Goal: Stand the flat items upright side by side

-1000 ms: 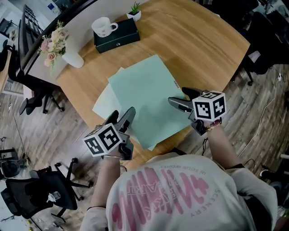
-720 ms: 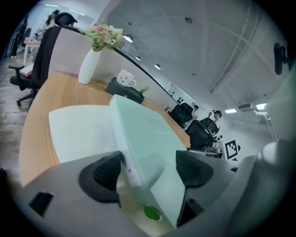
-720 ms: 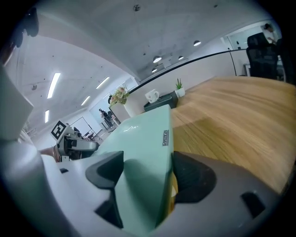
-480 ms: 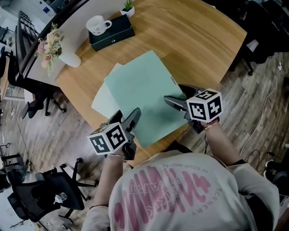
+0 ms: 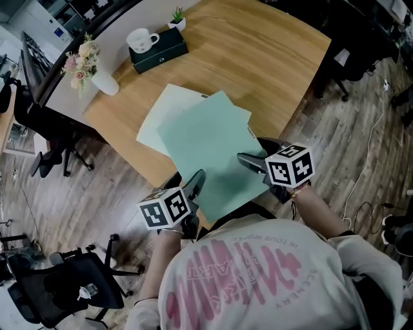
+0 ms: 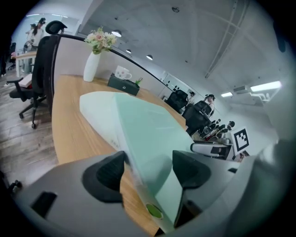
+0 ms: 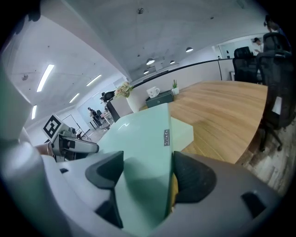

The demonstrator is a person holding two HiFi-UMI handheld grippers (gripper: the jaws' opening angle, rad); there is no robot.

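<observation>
Left claw: jaws have just been closing, with the near-left edge of the top folder between them. Both pads look to be against it, so I'm reading it as a pinch. The folder's spine with a round green sticker shows low between the jaws.

Right claw: jaws came in a little and stand wide. The same folder's right corner fills the gap, with the right pad on its edge and the left pad on its face. That's a pinch too.

The top folder sits skewed at the near edge of the surface, its near corner hanging past that edge. I can't tell whether it's lifted off or dragging.

The lower folder is paler and lies flat under it, sticking out toward the left edge. Neither folder is upright.

At the far left corner there's a white mug on a dark box, with a small potted plant at the box's far end. A vase of flowers stands at the left edge, well apart from both folders.
</observation>
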